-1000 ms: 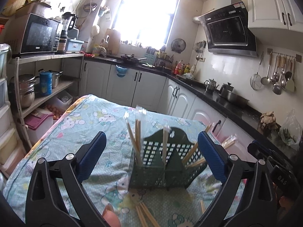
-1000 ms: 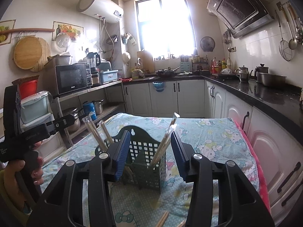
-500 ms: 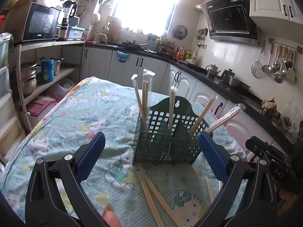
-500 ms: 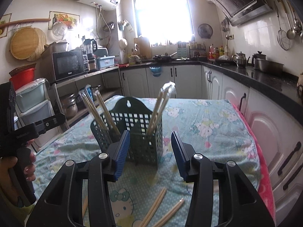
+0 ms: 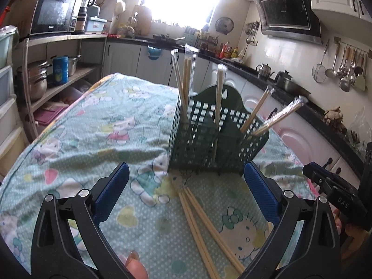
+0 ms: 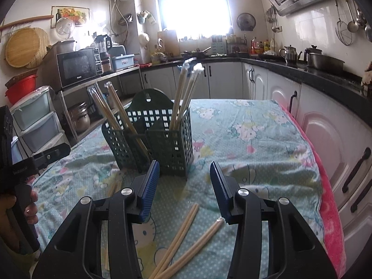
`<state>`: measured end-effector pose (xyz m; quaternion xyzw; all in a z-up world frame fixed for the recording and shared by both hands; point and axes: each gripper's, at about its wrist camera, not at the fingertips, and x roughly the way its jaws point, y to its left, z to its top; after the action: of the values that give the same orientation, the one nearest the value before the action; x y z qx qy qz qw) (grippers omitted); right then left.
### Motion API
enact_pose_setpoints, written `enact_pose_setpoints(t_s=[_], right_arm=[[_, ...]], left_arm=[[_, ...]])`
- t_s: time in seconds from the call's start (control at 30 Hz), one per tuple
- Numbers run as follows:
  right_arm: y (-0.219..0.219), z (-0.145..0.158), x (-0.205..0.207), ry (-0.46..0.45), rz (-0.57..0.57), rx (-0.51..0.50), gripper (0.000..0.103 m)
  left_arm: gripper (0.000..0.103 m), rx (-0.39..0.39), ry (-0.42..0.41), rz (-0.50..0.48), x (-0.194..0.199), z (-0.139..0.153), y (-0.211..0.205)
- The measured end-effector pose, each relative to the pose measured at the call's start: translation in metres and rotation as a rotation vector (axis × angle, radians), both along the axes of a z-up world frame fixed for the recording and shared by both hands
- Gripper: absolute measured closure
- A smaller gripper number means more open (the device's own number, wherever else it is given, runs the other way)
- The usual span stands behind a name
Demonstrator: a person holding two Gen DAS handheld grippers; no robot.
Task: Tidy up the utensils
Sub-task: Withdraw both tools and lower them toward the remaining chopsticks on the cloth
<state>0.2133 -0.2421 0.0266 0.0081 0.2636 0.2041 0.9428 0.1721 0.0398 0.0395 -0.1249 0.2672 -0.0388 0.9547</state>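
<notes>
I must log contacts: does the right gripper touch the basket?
Apart. The right wrist view shows cloth between the open right gripper and the basket.

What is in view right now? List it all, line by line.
Utensil holder: one, dark green, mid-table on the cloth.
Wrapped chopsticks: several pairs, pale wood, standing in the holder.
Loose chopsticks: a few, pale wood, flat on the cloth before the holder.
Tablecloth: one, mint cartoon print, covering the table.
Microwave: one, black, shelf at left.
Left gripper: black, blue pads, open.
Right gripper: black, blue pads, open.
</notes>
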Motion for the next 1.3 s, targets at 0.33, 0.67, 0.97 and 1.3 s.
enact_pose_setpoints(t_s=[0.33, 0.67, 0.97, 1.3], right_arm=[[-0.001, -0.02, -0.006, 0.075, 0.014, -0.019, 0.059], [0.002, -0.038, -0.011, 0.133, 0.035, -0.048, 0.059], [0.004, -0.05, -0.01, 0.175, 0.05, -0.057, 0.059], [0.006, -0.057, 0.0, 0.215, 0.062, -0.059, 0.059]], left_arm=[[0.013, 0.006, 0.081, -0.014, -0.007, -0.027, -0.005], [0.013, 0.021, 0.146, -0.038, -0.016, -0.047, -0.014], [0.033, 0.039, 0.2, -0.08, -0.018, -0.065, -0.031], [0.061, 0.067, 0.3, -0.081, 0.004, -0.085, -0.035]])
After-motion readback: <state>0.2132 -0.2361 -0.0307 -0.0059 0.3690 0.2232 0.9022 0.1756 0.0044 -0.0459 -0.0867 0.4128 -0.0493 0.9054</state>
